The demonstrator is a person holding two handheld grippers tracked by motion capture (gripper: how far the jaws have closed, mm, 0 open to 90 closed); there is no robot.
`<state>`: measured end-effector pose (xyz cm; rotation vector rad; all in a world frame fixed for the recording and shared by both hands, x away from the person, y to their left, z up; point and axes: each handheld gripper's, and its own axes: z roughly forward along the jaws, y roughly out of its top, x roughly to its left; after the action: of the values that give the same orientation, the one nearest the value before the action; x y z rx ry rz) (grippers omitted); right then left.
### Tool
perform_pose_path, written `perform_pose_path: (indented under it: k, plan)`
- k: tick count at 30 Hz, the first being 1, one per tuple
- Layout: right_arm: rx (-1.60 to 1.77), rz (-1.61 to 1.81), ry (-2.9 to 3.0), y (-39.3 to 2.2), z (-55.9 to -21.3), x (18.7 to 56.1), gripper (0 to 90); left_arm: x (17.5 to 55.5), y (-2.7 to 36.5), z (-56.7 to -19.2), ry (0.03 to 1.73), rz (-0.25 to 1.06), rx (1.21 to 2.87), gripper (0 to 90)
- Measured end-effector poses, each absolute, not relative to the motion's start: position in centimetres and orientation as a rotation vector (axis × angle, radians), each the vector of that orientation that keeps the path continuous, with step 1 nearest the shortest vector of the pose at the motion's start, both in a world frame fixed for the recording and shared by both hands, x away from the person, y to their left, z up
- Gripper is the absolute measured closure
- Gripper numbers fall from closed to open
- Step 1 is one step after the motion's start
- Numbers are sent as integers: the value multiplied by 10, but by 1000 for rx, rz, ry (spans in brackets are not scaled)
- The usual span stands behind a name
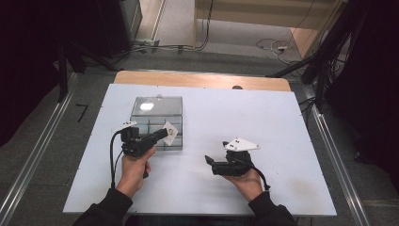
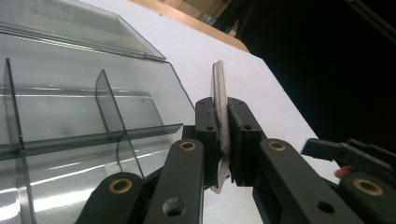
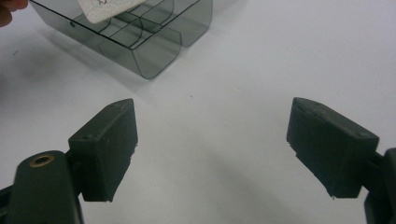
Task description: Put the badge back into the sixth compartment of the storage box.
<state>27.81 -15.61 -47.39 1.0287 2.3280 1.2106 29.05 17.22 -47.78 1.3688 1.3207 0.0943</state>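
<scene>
- Left gripper (image 1: pixel 162 133): black jaws clenched on a thin white flat card (image 1: pixel 170 133), pads pressing both faces.
- Same grip in left gripper view: left gripper (image 2: pixel 223 135) clamping the card (image 2: pixel 219 93) edge-on, card upright, top edge sticking out past the fingertips, bottom edge down between the pads.
- Card held over the near right corner of a clear smoky-grey plastic compartment box (image 1: pixel 141 125); cannot tell whether touching the box.
- Box just left of the left fingertips in left gripper view (image 2: pixel 70 116): upright dividers forming a grid of cells, hinged lid swung open at the far side.
- Cells near the fingertips showing nothing inside.
- Right gripper (image 1: pixel 208 160): jaws released, spread wide, nothing between.
- Right gripper view: both black pads (image 3: pixel 109 144) well apart, bare white table top (image 3: pixel 224 116) between and ahead of them.
- Box beyond the right fingertips, up and left in that view (image 3: pixel 154 51), well apart from the pads; card (image 3: pixel 107 9) above it at the top edge.
- Right gripper low over the table, pointing toward the box side, well apart from the left gripper.
- Each gripper gripped by a hand, dark sleeves at the near table edge.
</scene>
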Motion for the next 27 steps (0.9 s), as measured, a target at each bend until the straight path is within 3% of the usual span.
perform_pose_path:
  k: [27]
  plan:
    - [1146, 1196, 2226, -208, -468, 281, 148, 308, 154, -496, 1380, 172, 1528, 841]
